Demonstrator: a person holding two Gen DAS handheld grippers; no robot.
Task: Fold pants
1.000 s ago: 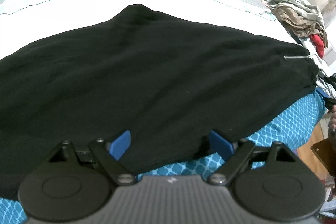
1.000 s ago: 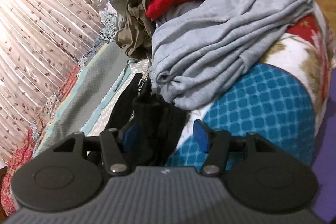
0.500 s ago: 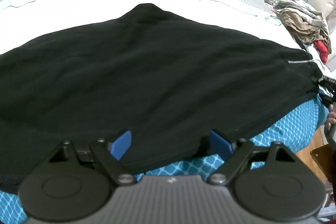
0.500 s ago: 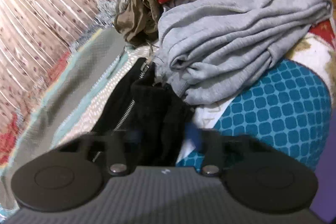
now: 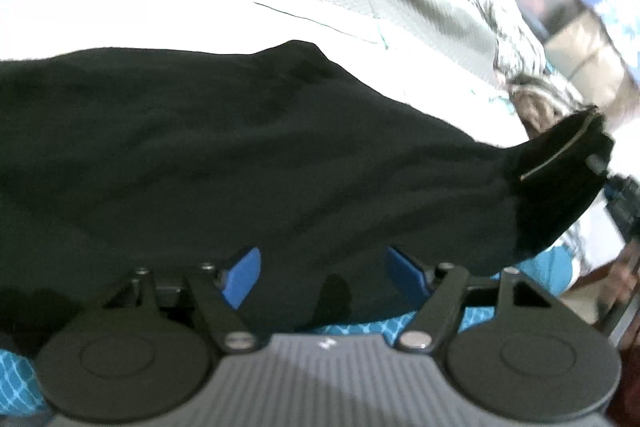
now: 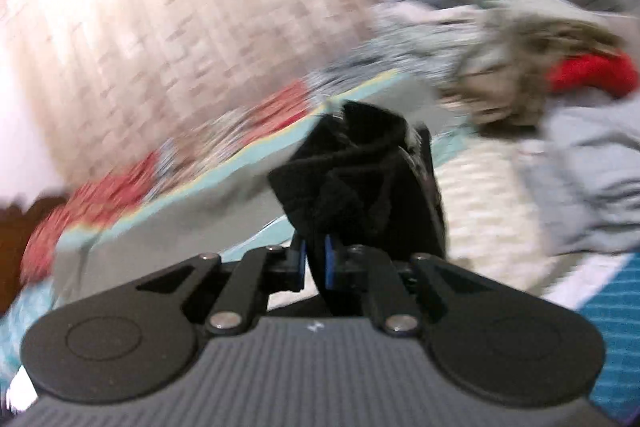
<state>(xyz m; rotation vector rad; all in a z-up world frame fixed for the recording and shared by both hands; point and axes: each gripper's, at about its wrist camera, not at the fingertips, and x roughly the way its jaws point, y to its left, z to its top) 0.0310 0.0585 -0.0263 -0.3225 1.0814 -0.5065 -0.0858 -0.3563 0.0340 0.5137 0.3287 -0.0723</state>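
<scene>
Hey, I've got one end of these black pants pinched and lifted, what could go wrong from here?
1. The right tongs pinch only a small bunch of the black pants near the zipper, so the fabric may slip out.
2. The left tongs have been closing but do not yet pinch the near edge, so that side may drag and crease.
3. The grey garment lies close beside the lifted end and could snag.

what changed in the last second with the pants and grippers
The right gripper closed on the zipper end of the black pants and lifted it off the bed. The left gripper has just been closing, pads still apart, cloth between them. The rest of the pants and the grey clothes stayed put.
</scene>
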